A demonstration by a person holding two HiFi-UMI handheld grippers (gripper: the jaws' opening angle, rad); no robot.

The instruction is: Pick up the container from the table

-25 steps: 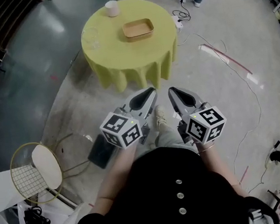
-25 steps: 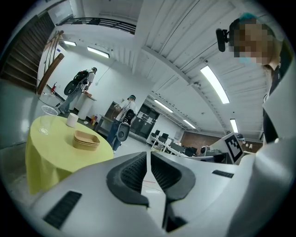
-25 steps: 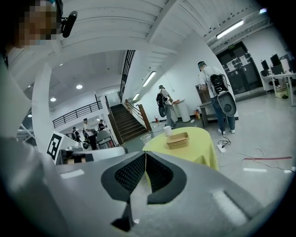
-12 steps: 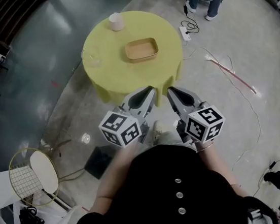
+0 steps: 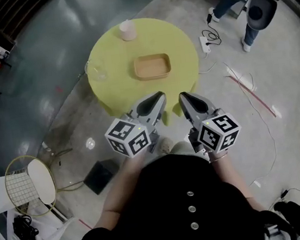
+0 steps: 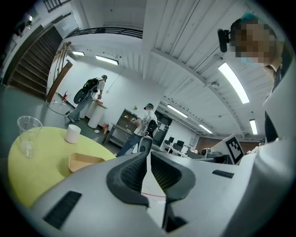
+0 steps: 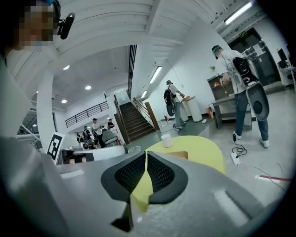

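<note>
Moved: left tongs [image 5: 159, 95] and right tongs [image 5: 183, 96] nearer the tabletop [image 5: 118, 88] than a second ago (tips overlapping its near edge);
Left tongs: closed, empty;
Container [image 5: 152, 66]: middle of tabletop, beyond both tips;
Right tongs: closed, empty

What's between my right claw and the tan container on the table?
Only bare yellow tablecloth separates the right claw from the container; the head view shows nothing else there.
</note>
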